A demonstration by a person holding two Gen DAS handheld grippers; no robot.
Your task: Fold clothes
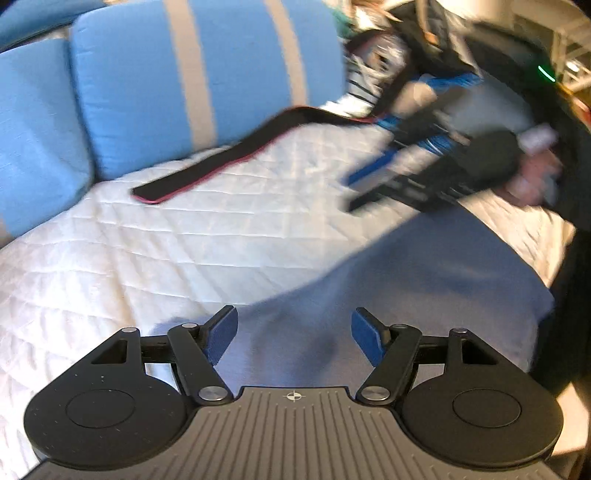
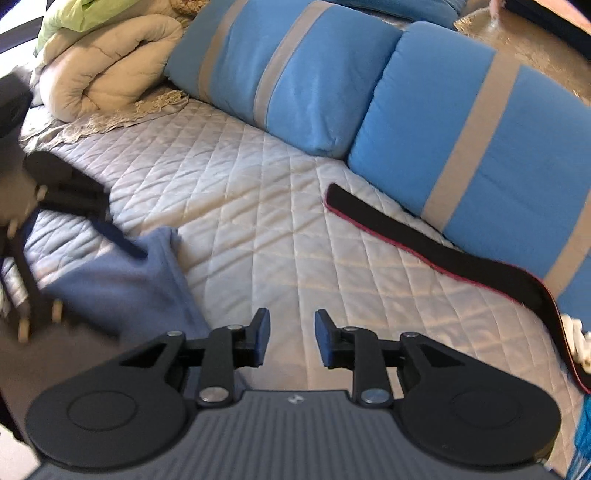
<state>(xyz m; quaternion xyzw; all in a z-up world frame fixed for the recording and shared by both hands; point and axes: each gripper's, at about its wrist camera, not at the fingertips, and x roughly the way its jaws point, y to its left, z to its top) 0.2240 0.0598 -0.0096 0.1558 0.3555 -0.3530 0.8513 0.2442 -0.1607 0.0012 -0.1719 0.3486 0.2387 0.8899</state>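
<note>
- Blue-padded fingers of the left gripper (image 1: 294, 338) are seen spread wide apart, with nothing held between them; directly beneath and ahead of them a blue-grey garment (image 1: 424, 280) is spread over the white quilted bedcover (image 1: 147, 258).
- Ahead and to the right of the left gripper, the right gripper (image 1: 354, 192) is seen blurred, held by a hand (image 1: 532, 181) above the far edge of the garment.
- From the right wrist view, the right gripper (image 2: 291, 338) is shown with its jaws parted and empty, above bare bedcover (image 2: 277, 221) just beside the garment's right-hand edge.
- The blue-grey garment (image 2: 122, 280) is found to the left of the right gripper, lying flat with one corner pointing away from it.
- The left gripper (image 2: 140, 253) is seen blurred at the left, one dark blue fingertip touching or just over the garment's far corner; contact cannot be confirmed.
- A long black strap with a red edge (image 2: 443, 251) is laid ahead and to the right of the right gripper, running along the foot of the cushions.
- Two blue cushions with beige stripes (image 2: 461, 140) are stood against the far side of the bed, beyond both grippers.
- A rolled beige duvet (image 2: 107, 62) is placed far ahead and to the left of the right gripper, with a pale green cloth (image 2: 74, 18) above it.
- A pile of mixed items (image 1: 388, 70), too blurred to be identified, is seen far ahead and to the right of the left gripper.
</note>
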